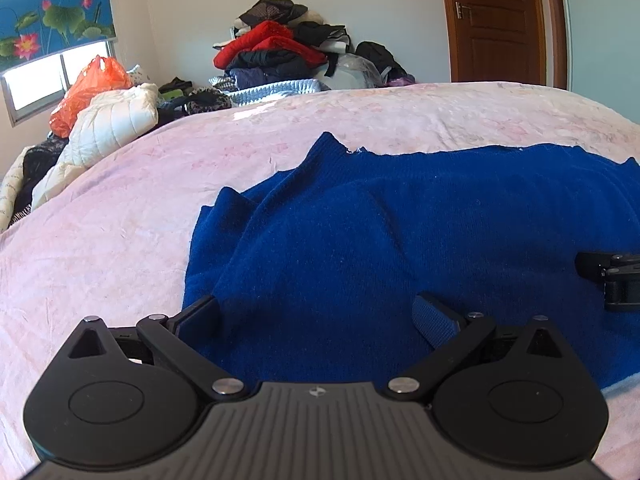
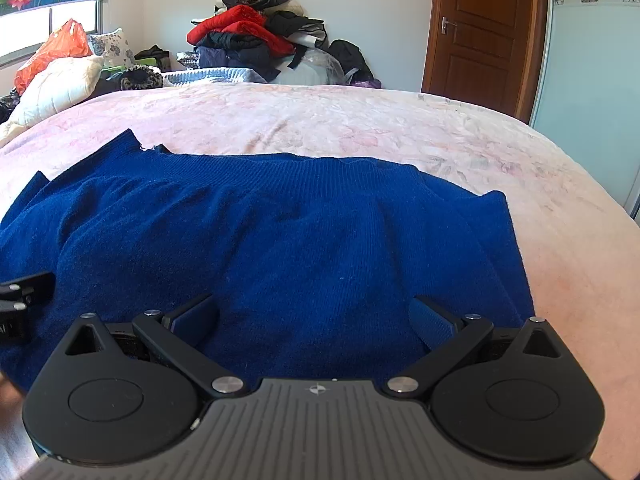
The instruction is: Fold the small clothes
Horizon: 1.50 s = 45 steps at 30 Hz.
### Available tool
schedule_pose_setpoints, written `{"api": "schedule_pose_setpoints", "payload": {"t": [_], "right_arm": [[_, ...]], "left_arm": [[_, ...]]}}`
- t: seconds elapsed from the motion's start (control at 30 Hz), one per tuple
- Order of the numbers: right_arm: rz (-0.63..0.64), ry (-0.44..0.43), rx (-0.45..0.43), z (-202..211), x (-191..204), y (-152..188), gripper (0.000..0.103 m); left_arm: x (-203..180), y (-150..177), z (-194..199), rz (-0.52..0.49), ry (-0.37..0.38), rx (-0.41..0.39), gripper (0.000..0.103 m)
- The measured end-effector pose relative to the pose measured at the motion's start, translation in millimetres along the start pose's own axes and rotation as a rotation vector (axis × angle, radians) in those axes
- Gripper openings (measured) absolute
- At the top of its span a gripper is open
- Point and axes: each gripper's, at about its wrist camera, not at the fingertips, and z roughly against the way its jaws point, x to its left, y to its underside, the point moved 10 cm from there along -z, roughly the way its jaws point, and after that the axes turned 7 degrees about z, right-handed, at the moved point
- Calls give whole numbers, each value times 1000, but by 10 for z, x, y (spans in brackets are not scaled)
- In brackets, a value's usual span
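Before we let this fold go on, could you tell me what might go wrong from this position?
1. Both the left gripper and right gripper are open over the middle of the blue sweater, not at an edge, so closing here may pinch several layers.
2. The sleeve is already tucked unevenly at the left side; lifting now could drag it out.
3. The soft pink blanket might be caught along with the knit.

bare pink blanket [image 2: 360, 120] beyond sweater [image 2: 280, 232]; clothes pile [image 2: 248, 40] far back.

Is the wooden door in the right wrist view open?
No, the wooden door is shut in its frame.
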Motion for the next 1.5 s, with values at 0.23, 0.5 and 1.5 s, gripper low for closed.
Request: {"api": "schedule_pose_setpoints", "payload": {"t": [0.23, 0.5, 1.5], "right_arm": [[3, 8, -2, 33, 8, 7, 103], [-4, 13, -27, 273, 80, 63, 102], [123, -6, -63, 849, 420, 23, 102]], "left_arm": [[-16, 4, -17, -5, -4, -8, 103], [25, -37, 69, -4, 12, 16, 103], [176, -51, 311, 76, 22, 197, 103]]}}
